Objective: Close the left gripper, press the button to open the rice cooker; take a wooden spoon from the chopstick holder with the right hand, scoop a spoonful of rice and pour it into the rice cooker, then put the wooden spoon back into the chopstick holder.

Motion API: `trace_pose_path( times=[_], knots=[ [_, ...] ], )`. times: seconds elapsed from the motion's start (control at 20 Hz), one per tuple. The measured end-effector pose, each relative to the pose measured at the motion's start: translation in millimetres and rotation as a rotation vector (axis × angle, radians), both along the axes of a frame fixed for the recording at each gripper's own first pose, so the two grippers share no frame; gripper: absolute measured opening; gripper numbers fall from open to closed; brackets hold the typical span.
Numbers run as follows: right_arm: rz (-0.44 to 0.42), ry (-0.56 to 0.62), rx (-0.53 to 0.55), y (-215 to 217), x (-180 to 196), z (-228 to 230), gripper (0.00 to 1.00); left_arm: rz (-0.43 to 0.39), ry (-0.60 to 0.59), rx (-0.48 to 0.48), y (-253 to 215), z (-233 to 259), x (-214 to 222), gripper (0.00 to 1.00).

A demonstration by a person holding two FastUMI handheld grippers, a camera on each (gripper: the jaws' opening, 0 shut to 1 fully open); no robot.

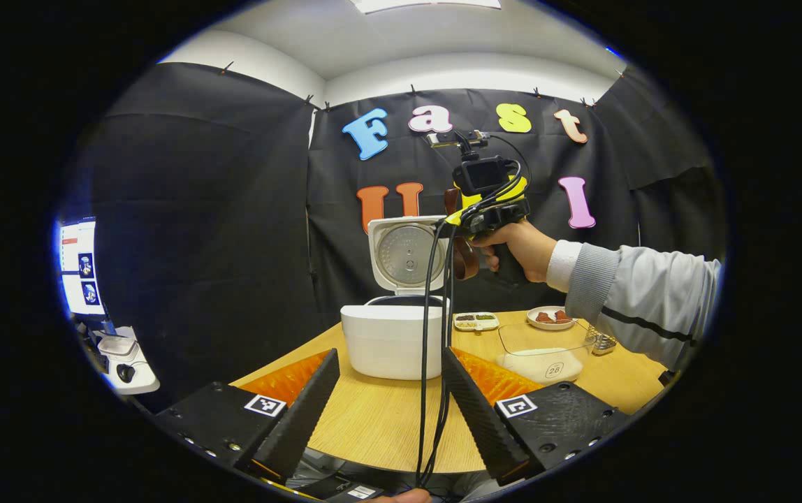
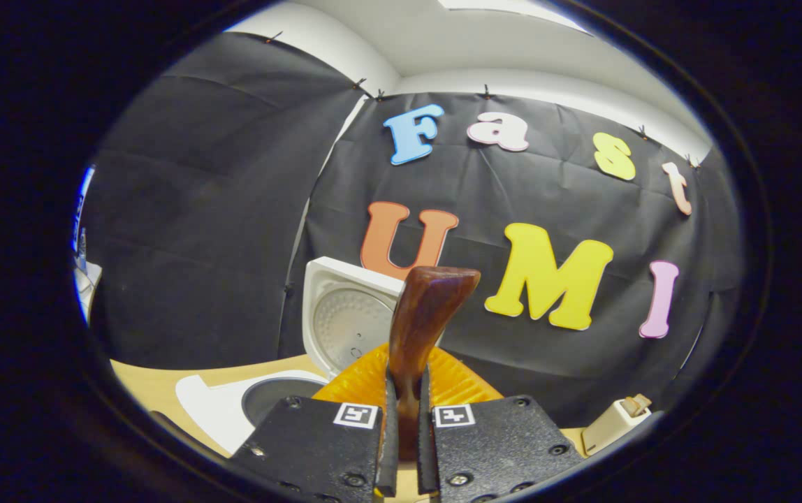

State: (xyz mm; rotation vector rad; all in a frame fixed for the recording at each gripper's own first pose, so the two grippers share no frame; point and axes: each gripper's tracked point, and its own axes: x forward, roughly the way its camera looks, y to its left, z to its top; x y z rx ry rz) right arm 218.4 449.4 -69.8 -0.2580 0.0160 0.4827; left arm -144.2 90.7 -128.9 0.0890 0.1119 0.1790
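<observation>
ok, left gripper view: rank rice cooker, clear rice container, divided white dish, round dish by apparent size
1. rice cooker, largest, lid up
2. clear rice container
3. divided white dish and round dish: look alike, both small and far back, so no ranking.

Raised lid (image 1: 404, 255) blocks behind the rice cooker (image 1: 390, 339); its top stands open.
</observation>
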Motion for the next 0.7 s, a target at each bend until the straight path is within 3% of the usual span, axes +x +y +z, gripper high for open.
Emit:
trace_pose_path(
  times=[0.7],
  knots=[
    [-0.100,0.029,0.126,-191.4,-12.5,25.5,0.18,-0.081,-0.025,0.018,-52.4,5.4,10.5,0.95]
  ],
)
